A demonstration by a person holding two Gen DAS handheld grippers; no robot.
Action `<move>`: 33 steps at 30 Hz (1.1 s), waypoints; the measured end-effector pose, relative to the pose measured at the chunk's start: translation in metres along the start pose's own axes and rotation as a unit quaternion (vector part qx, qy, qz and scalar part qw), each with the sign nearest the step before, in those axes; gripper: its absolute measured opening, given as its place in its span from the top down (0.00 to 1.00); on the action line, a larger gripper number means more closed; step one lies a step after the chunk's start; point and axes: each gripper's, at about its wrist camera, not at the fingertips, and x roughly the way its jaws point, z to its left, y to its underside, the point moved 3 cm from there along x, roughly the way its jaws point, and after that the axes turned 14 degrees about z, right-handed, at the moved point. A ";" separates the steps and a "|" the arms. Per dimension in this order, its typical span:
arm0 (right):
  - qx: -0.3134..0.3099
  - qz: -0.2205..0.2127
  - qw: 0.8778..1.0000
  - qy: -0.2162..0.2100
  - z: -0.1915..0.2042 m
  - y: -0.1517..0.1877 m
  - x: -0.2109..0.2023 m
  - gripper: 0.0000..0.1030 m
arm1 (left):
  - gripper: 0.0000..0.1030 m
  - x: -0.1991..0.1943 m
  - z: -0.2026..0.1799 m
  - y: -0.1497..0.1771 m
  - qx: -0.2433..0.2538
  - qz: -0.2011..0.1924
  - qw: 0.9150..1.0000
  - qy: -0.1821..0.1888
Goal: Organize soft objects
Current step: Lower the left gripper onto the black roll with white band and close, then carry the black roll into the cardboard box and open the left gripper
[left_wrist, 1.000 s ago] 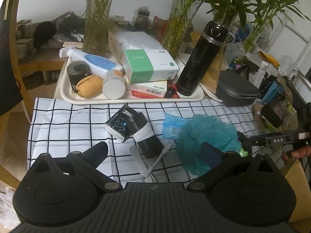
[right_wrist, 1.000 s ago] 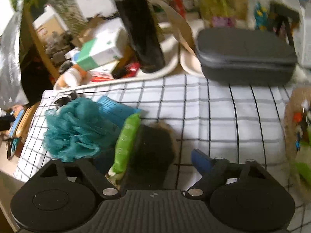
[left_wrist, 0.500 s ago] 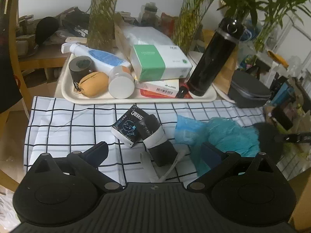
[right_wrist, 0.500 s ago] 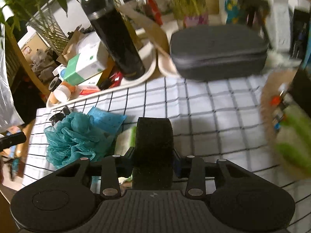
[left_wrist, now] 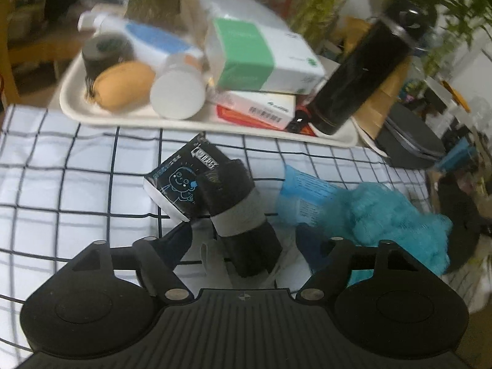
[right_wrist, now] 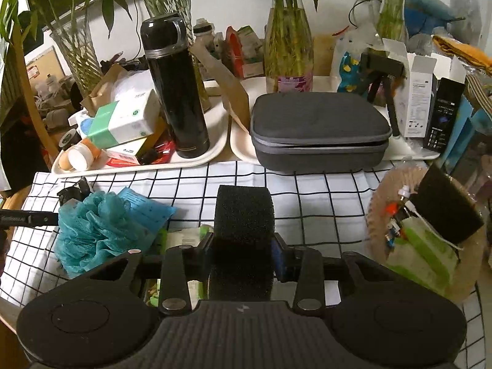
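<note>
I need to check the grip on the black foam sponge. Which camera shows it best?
The right wrist view: the black foam sponge stands centred and sharp, squeezed between the right gripper's jaws. The left wrist view shows only a blurred dark shape at its right edge, perhaps the sponge.

Right gripper [right_wrist: 243, 247] clamped on black sponge [right_wrist: 244, 215], teal bath pouf [right_wrist: 92, 230] left, woven basket [right_wrist: 378, 215] right of sponge.
</note>
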 end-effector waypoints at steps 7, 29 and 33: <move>-0.002 -0.008 1.000 0.002 0.000 0.004 -0.006 0.61 | 0.61 0.020 0.005 -0.006 -0.039 0.005 0.999 0.015; -0.070 -0.064 0.994 0.055 0.012 0.002 -0.048 0.62 | 0.66 -0.053 -0.045 0.001 0.049 -0.051 0.997 -0.016; -0.075 -0.076 0.993 0.042 0.017 0.002 -0.070 0.62 | 0.66 -0.074 -0.051 0.008 0.063 -0.062 0.996 -0.025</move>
